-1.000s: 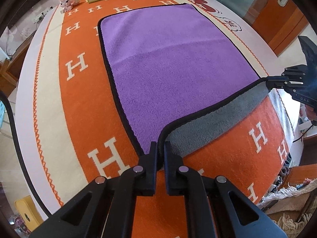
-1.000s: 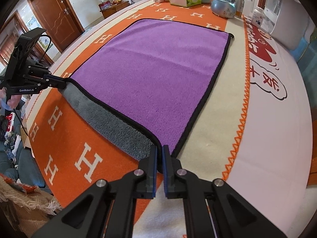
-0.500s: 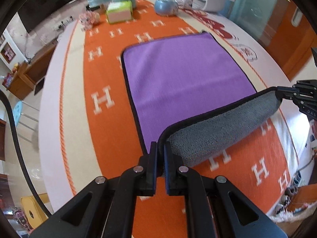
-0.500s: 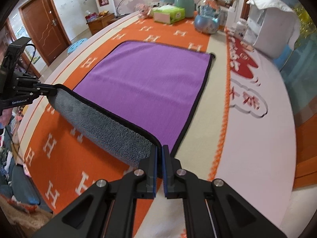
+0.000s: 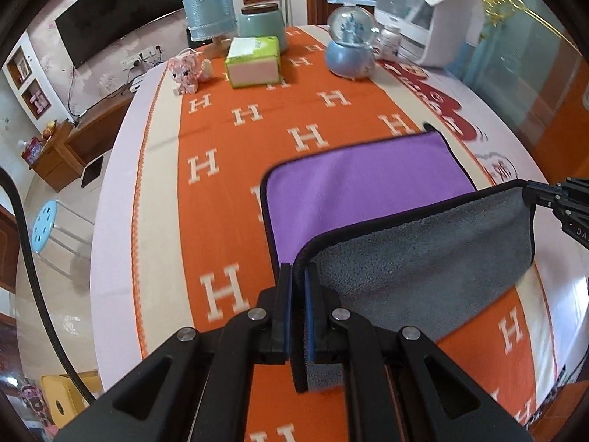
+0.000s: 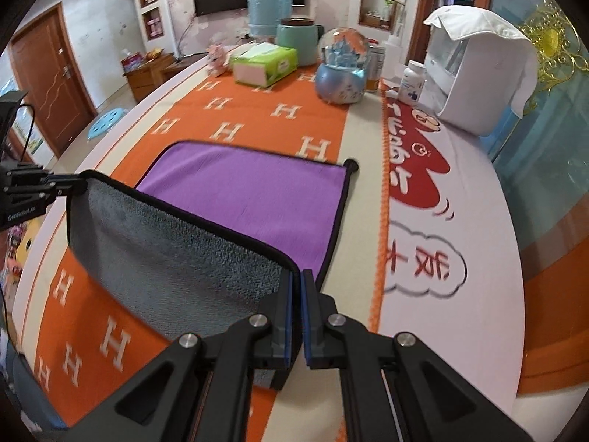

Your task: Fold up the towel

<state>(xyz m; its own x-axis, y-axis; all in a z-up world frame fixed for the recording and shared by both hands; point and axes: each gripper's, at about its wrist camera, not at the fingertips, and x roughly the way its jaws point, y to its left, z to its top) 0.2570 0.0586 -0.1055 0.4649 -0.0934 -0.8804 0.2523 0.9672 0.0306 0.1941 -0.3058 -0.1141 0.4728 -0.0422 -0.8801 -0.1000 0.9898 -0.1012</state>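
Note:
The towel [image 5: 368, 184] is purple on top, grey underneath, with a black hem, and lies on an orange H-patterned cloth. My left gripper [image 5: 298, 280] is shut on its near left corner. My right gripper [image 6: 296, 283] is shut on its near right corner. Both corners are lifted, so the near edge hangs up off the table with the grey underside [image 5: 423, 254] facing me. The far part lies flat in the right wrist view [image 6: 250, 199]. The right gripper shows in the left wrist view [image 5: 552, 199], and the left gripper in the right wrist view [image 6: 36, 188].
At the table's far end stand a green tissue box [image 5: 252, 60], a pink toy [image 5: 186, 73], a snow globe [image 5: 349, 49], a teal jar [image 5: 263, 22], a pill bottle [image 6: 412, 81] and a white appliance [image 5: 427, 25]. A blue stool [image 5: 44, 224] stands on the floor left.
Both grippers have risen and moved forward with the near edge. More grey underside shows, and less of the purple top lies flat.

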